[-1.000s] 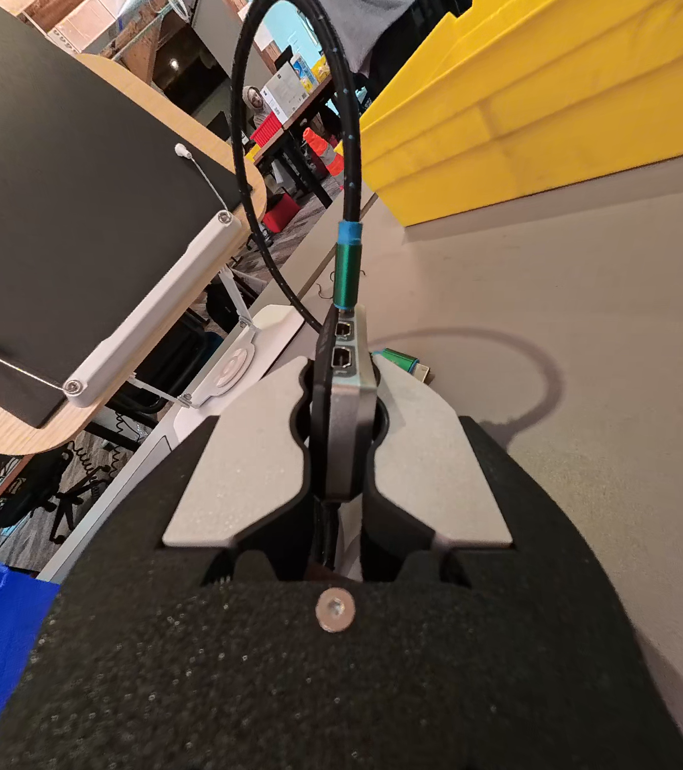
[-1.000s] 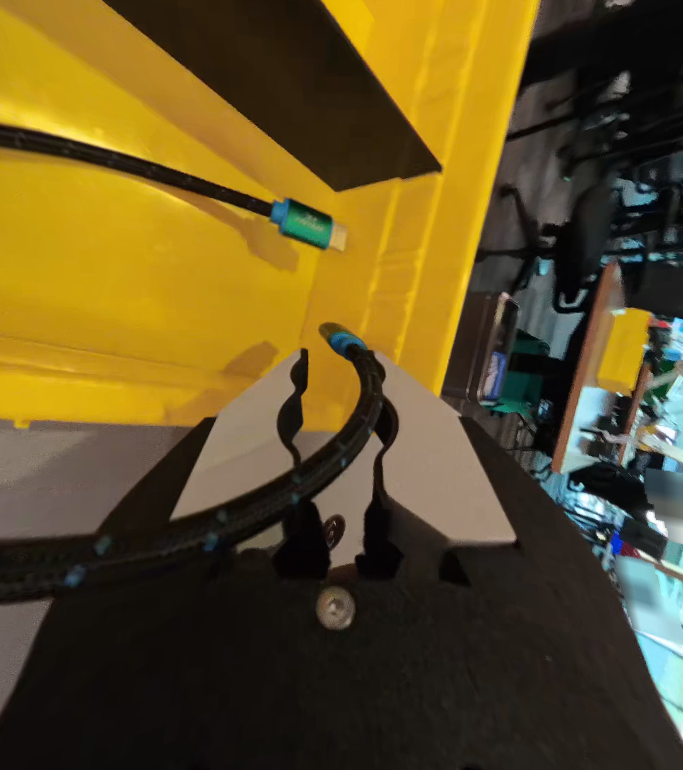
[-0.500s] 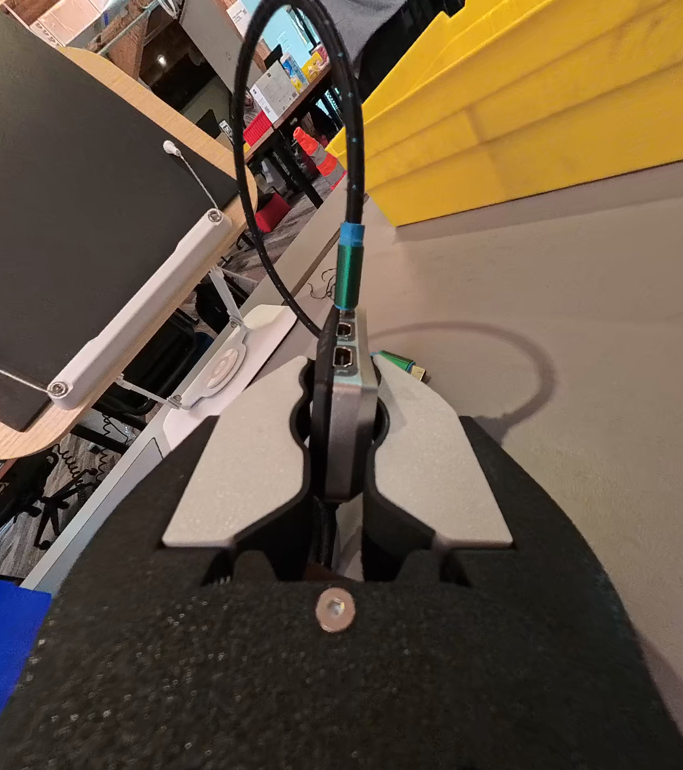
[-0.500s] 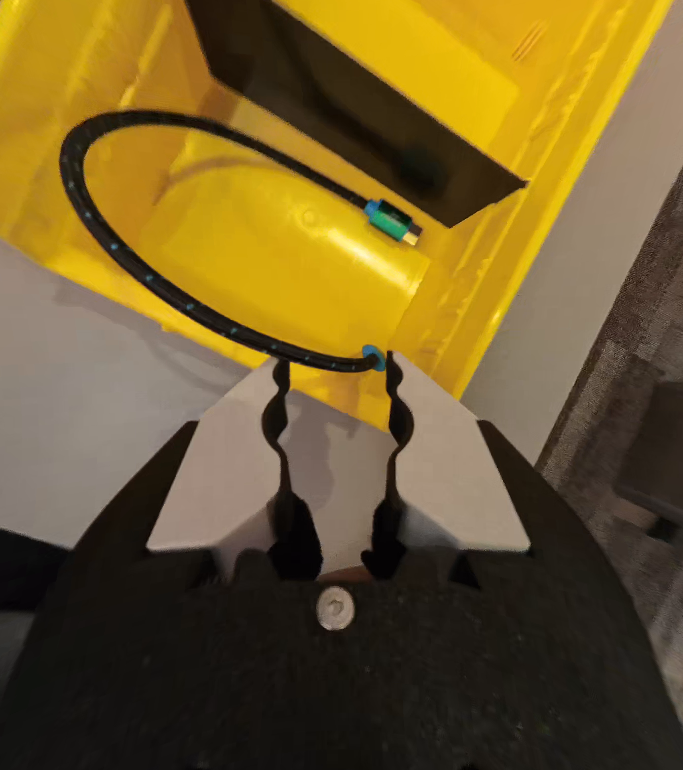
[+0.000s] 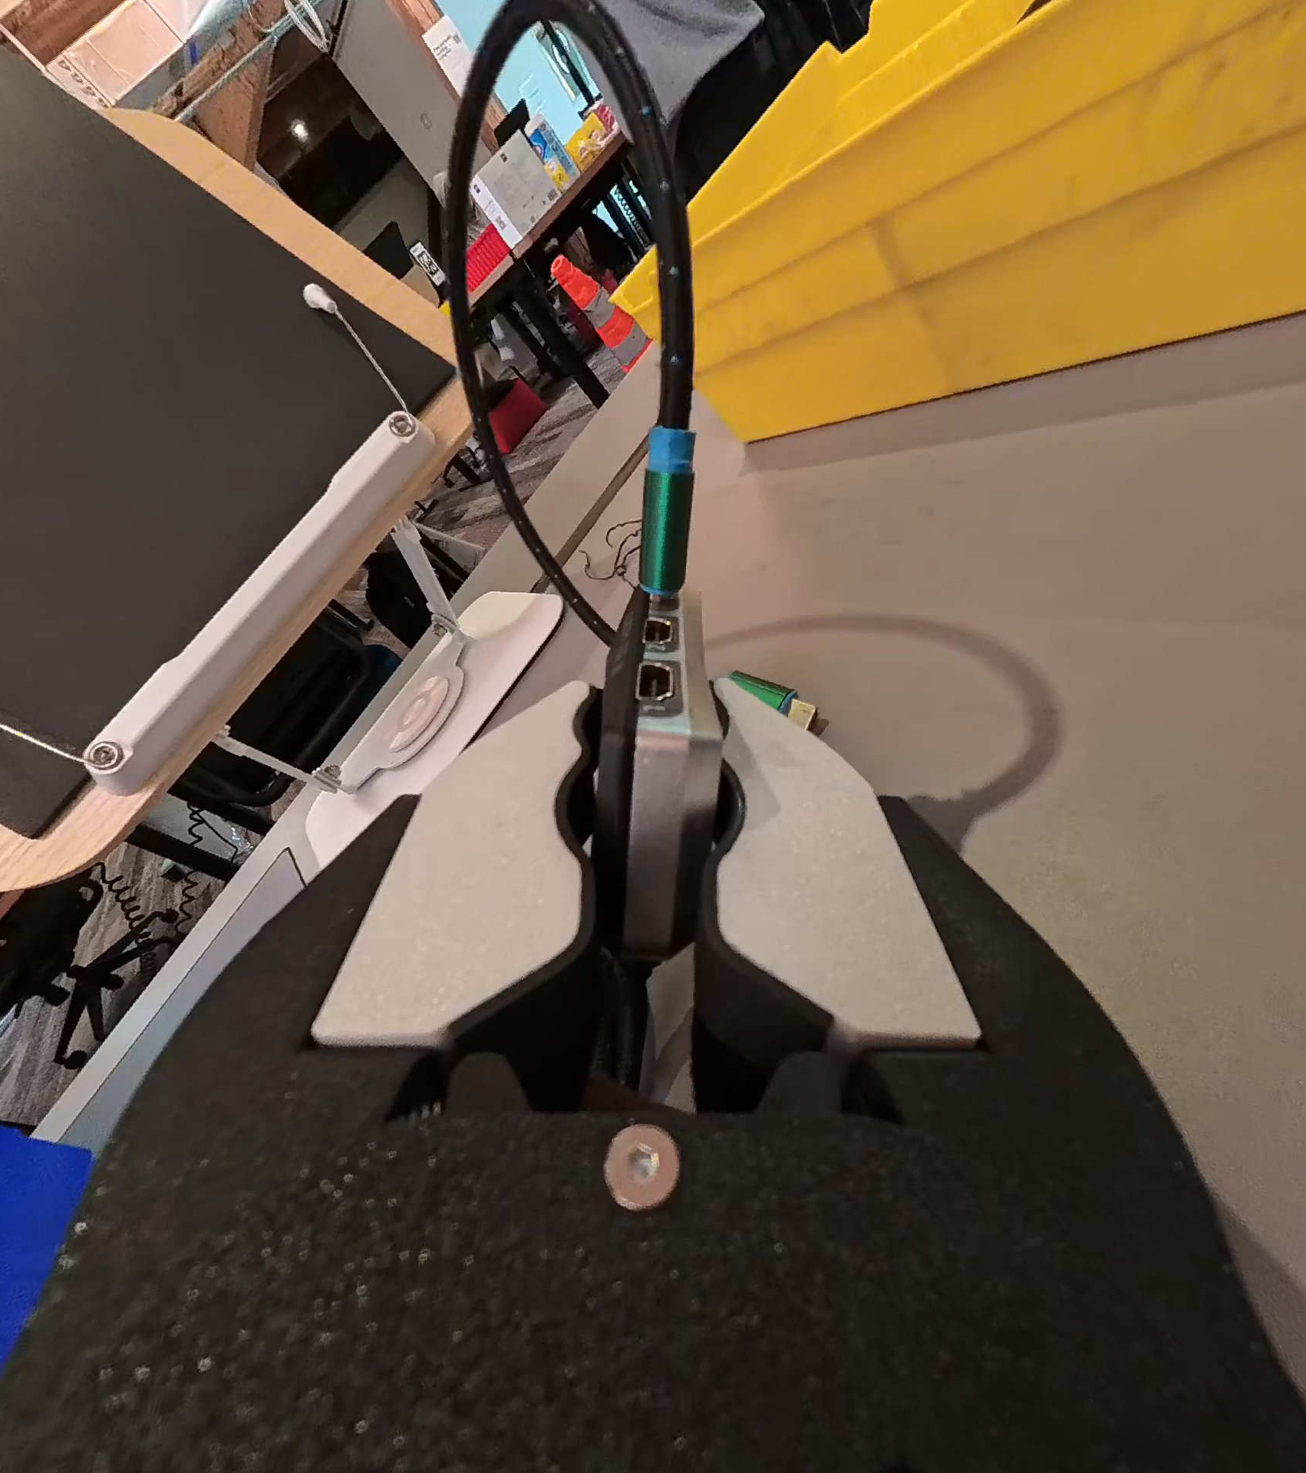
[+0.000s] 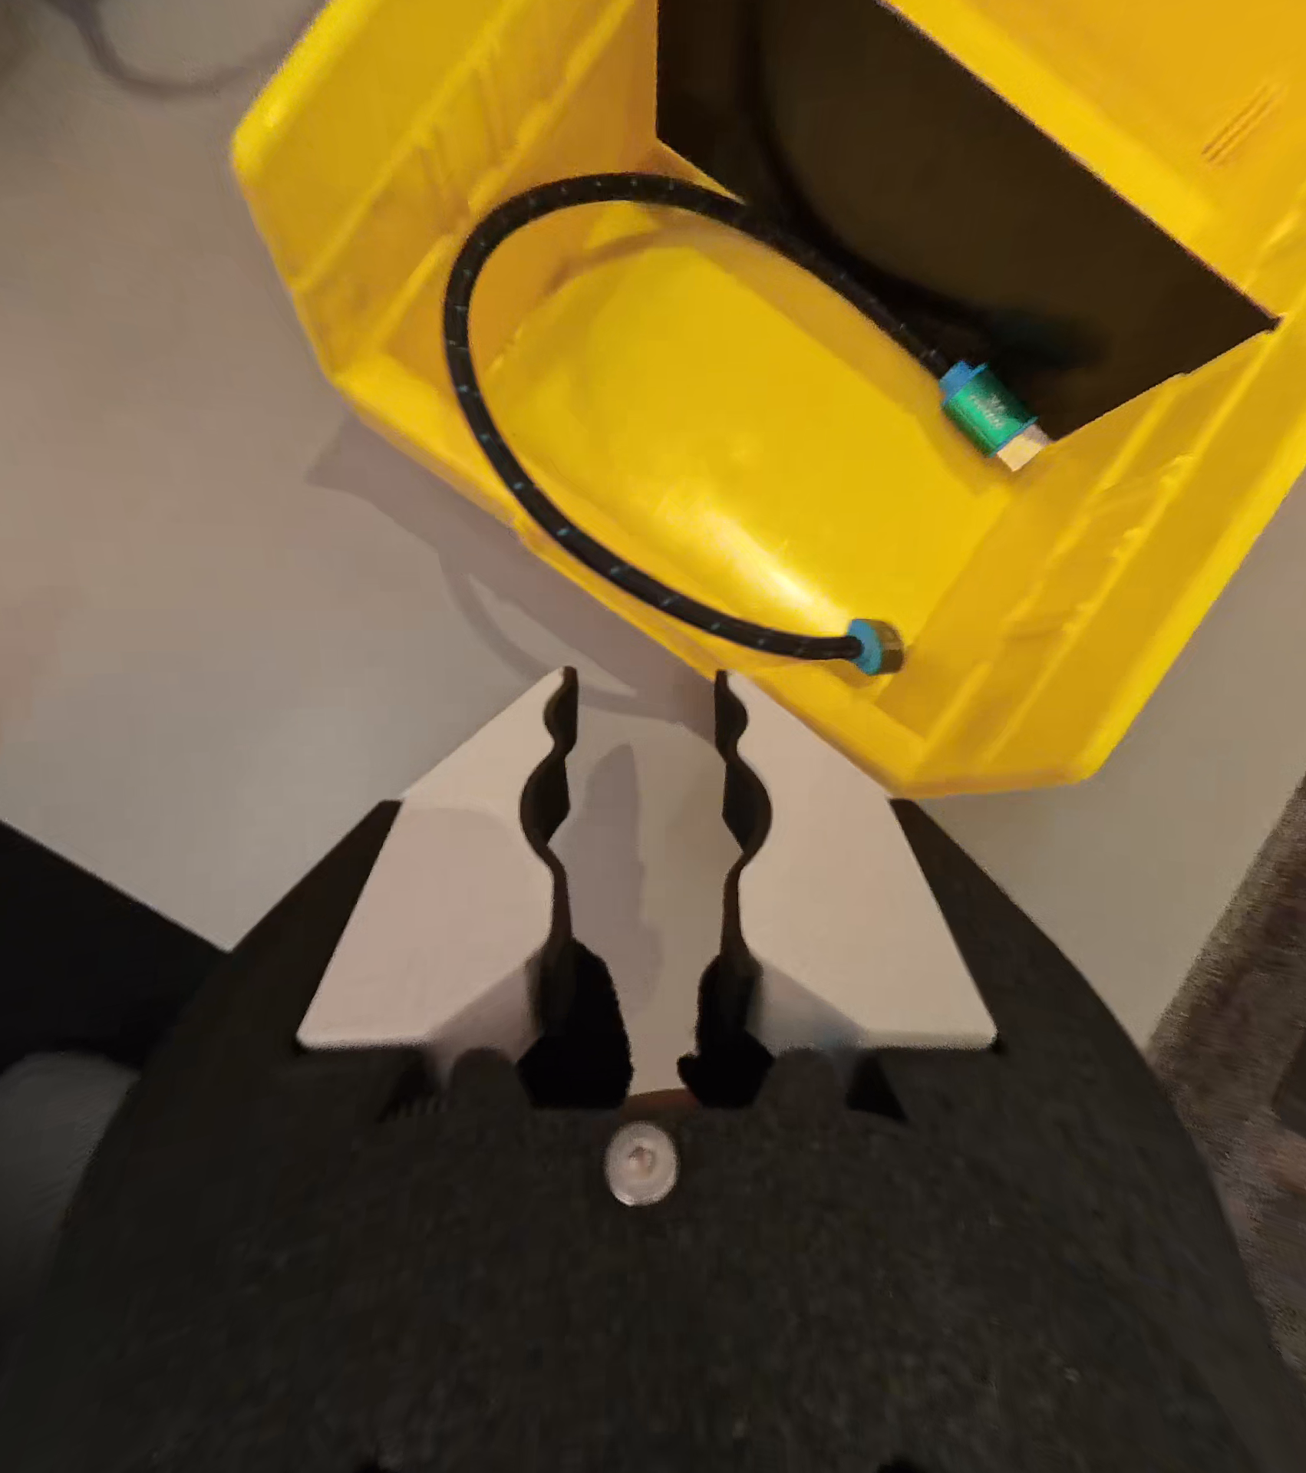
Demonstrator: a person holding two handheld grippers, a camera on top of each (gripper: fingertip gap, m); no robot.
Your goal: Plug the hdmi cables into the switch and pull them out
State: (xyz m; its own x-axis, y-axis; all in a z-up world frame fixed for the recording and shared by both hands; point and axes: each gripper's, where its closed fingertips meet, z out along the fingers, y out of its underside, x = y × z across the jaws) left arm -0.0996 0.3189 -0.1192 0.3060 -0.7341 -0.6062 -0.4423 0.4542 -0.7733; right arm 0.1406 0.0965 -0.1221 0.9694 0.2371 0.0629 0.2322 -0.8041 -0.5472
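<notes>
My left gripper point(image 5: 650, 705) is shut on the grey HDMI switch point(image 5: 662, 765), held on edge above the grey table. A green plug with a blue collar point(image 5: 664, 526) sits in the switch's far port, and its black braided cable point(image 5: 474, 263) loops up and back down. Two ports nearer me are free. The cable's other green plug point(image 5: 773, 700) lies on the table just right of the switch. My right gripper point(image 6: 643, 677) is open and empty above the table. A second braided HDMI cable point(image 6: 466, 398) with green plugs point(image 6: 985, 410) lies in the yellow bin point(image 6: 977, 701) just beyond it.
A black insert point(image 6: 953, 199) fills the bin's far part. The yellow bin point(image 5: 1072, 239) also shows at the right in the left wrist view. Left of the table edge stands a wooden board with a black panel point(image 5: 116, 398) and a white stand point(image 5: 426, 709). Office floor lies beyond. My hands' fingertips stand some 35 cm from each other.
My right gripper has let go of the second cable, which now lies in the yellow bin, and has drawn back and up from it. My left gripper has kept the switch nearly still.
</notes>
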